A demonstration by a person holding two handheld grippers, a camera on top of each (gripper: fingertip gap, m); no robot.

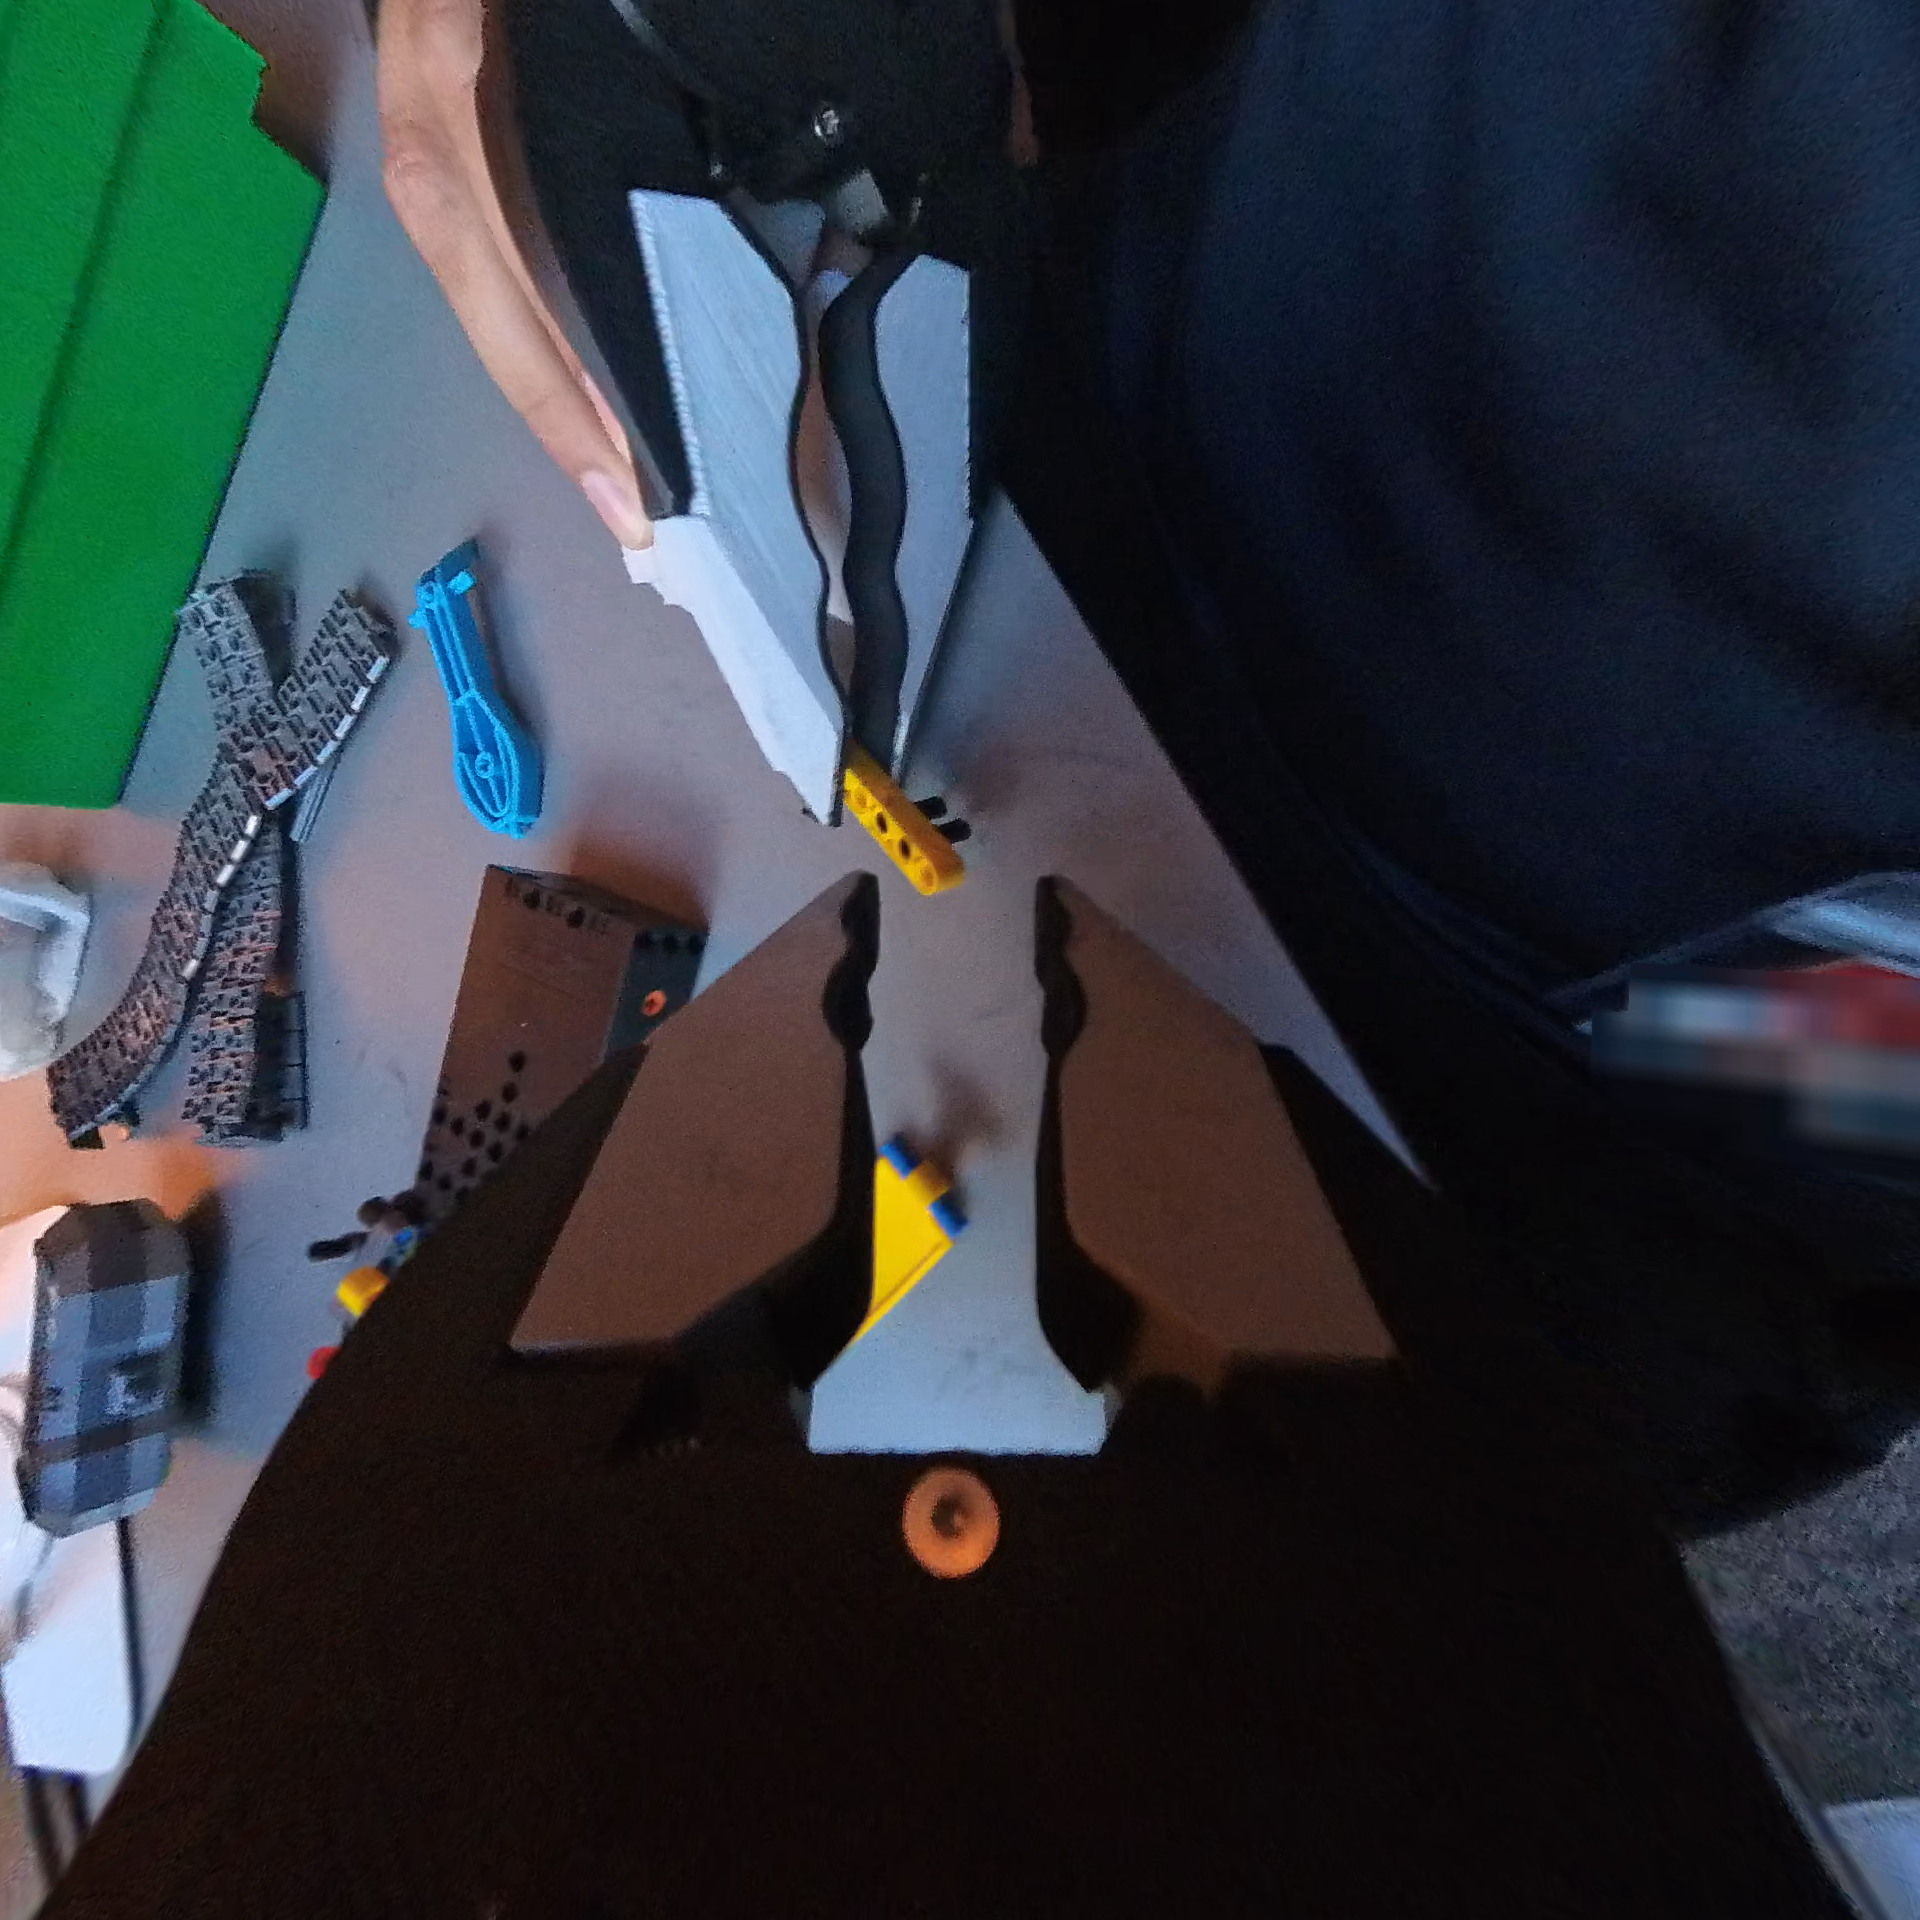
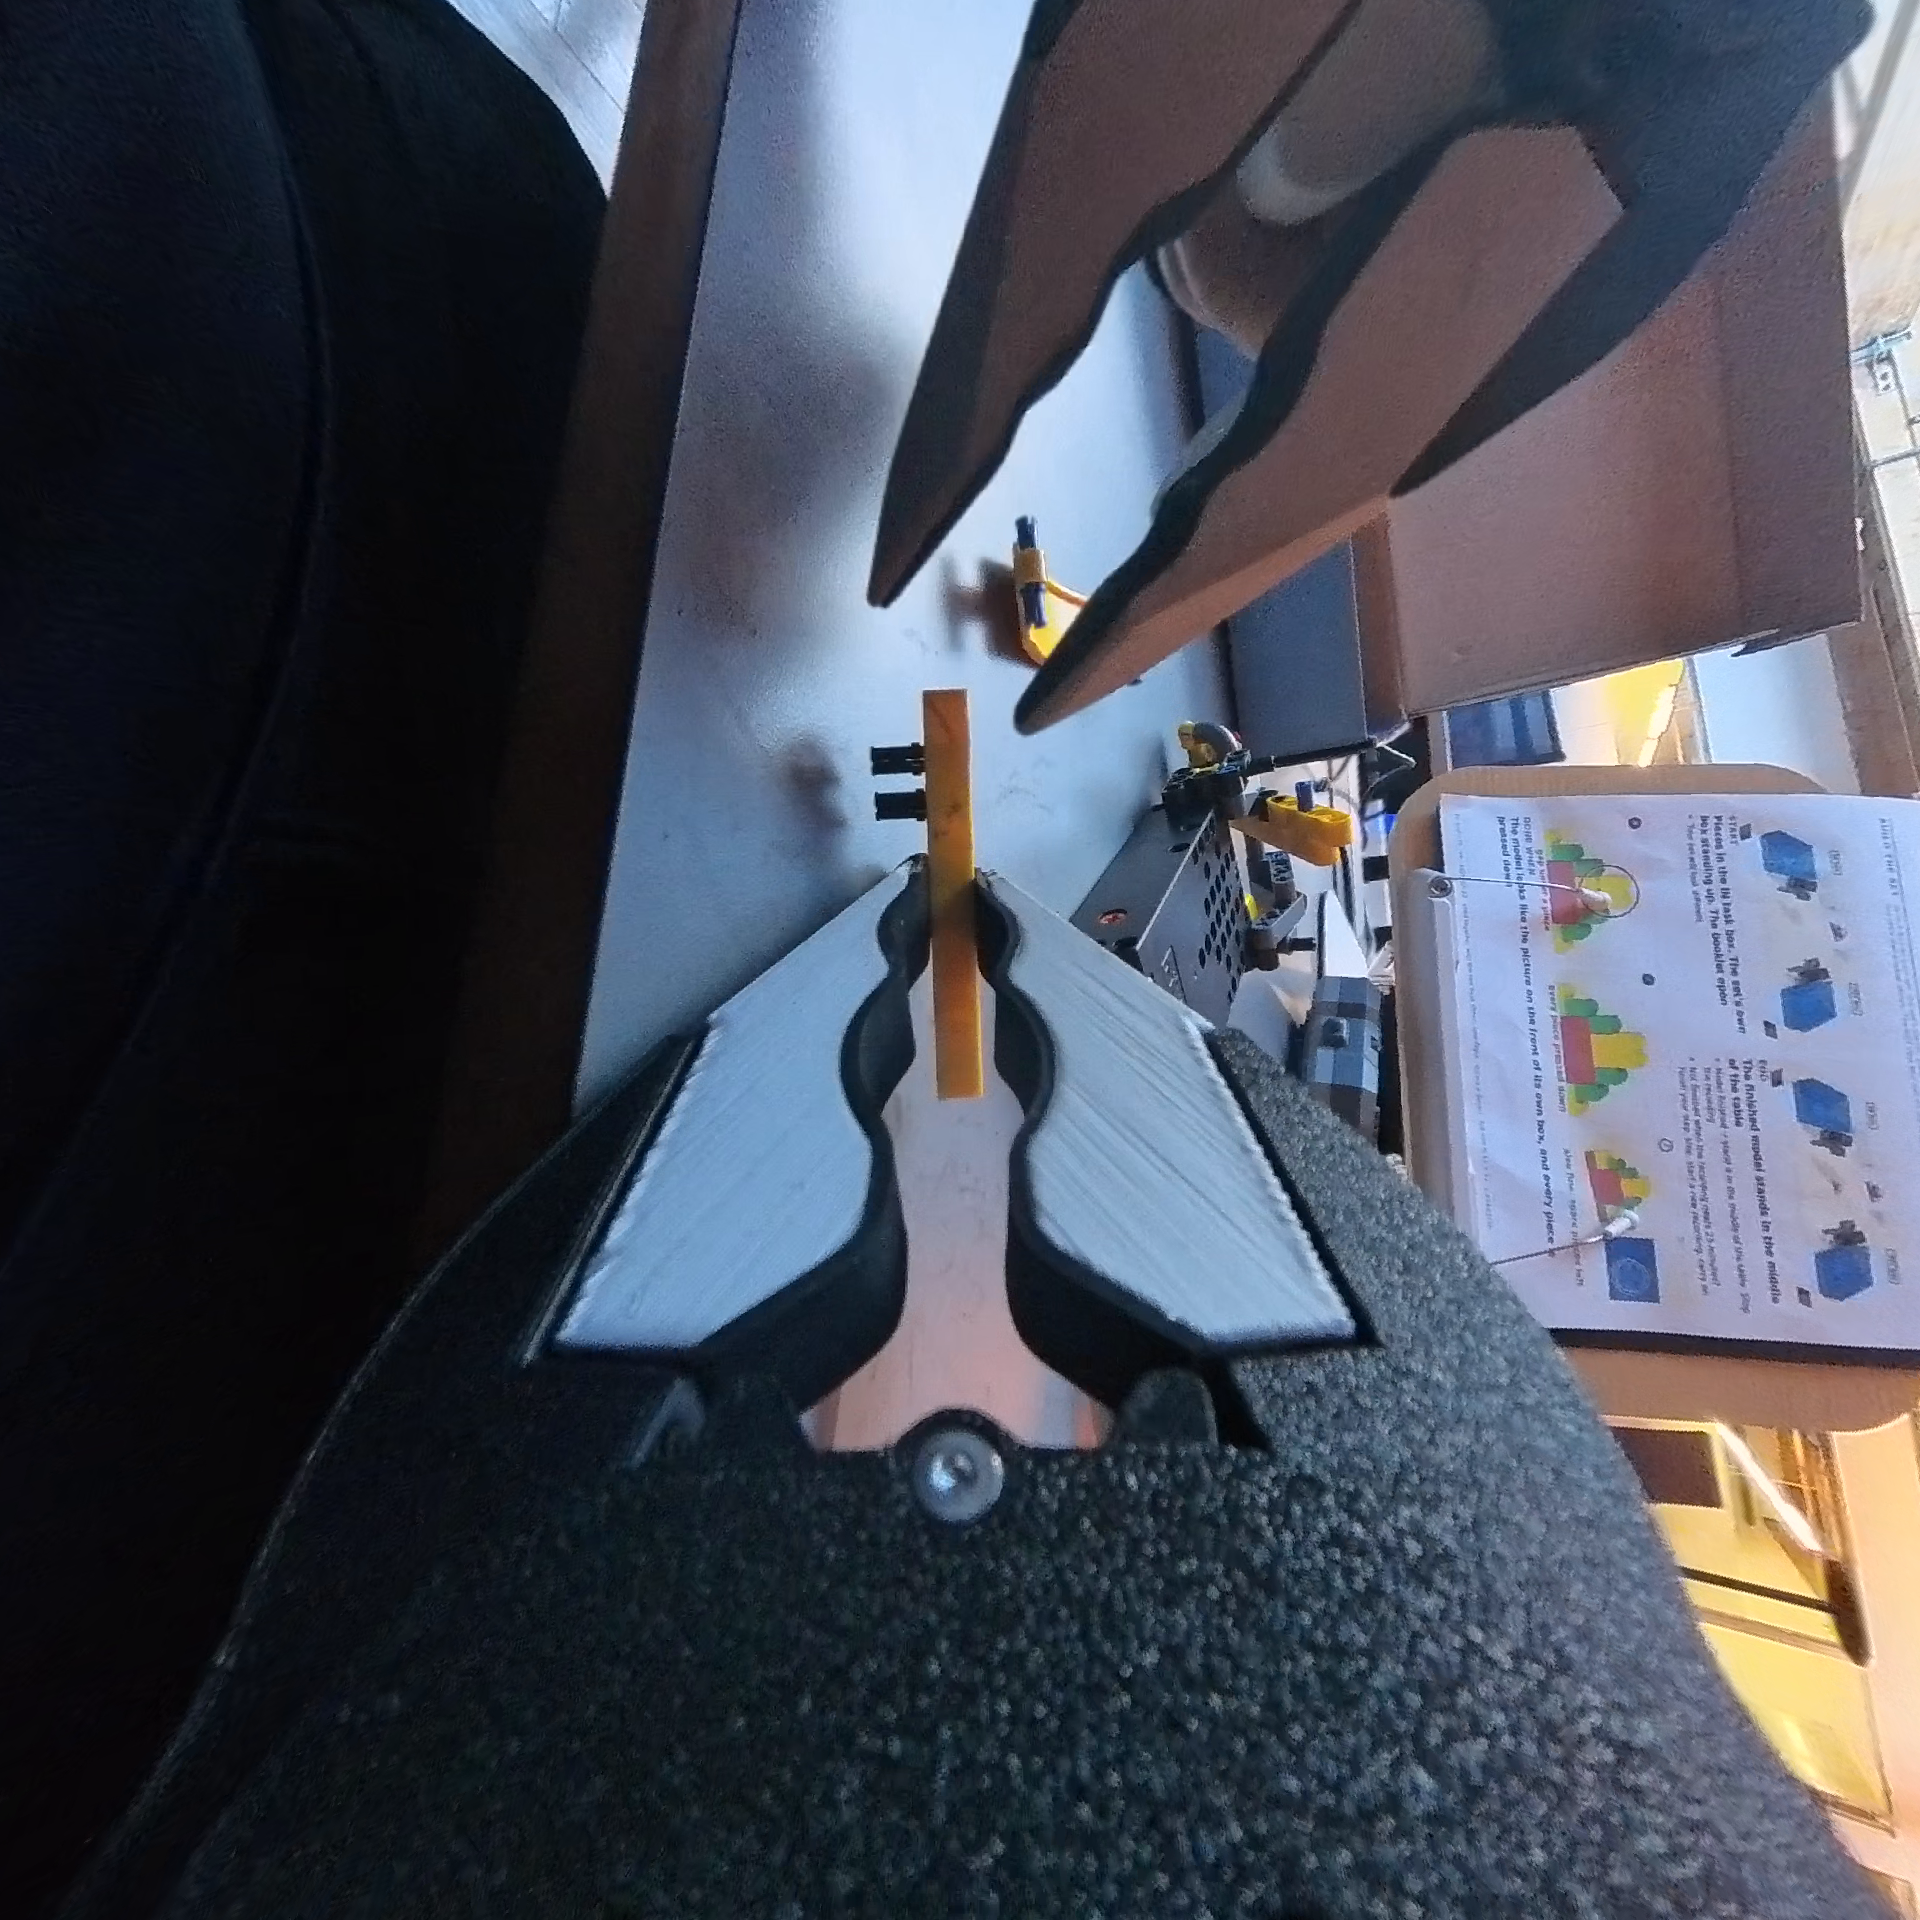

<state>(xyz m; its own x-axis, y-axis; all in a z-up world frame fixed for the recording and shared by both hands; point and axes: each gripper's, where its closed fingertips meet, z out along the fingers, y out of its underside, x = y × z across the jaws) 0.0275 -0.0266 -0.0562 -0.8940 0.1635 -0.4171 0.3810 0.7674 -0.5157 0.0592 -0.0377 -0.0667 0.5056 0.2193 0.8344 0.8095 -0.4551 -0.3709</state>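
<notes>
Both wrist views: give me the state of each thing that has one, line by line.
right gripper: shut on the yellow beam.
yellow beam: held off the table, two black pins in its side.
left gripper: open, empty, over the yellow angled piece.
yellow angled piece: lying loose on the table.

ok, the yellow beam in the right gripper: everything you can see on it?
The yellow beam is a flat, straight, plastic-looking strip with a row of round holes along its face. Two black pins stick out of one side near its free end. The right gripper is shut on its other end, holding it above the grey table.
</notes>
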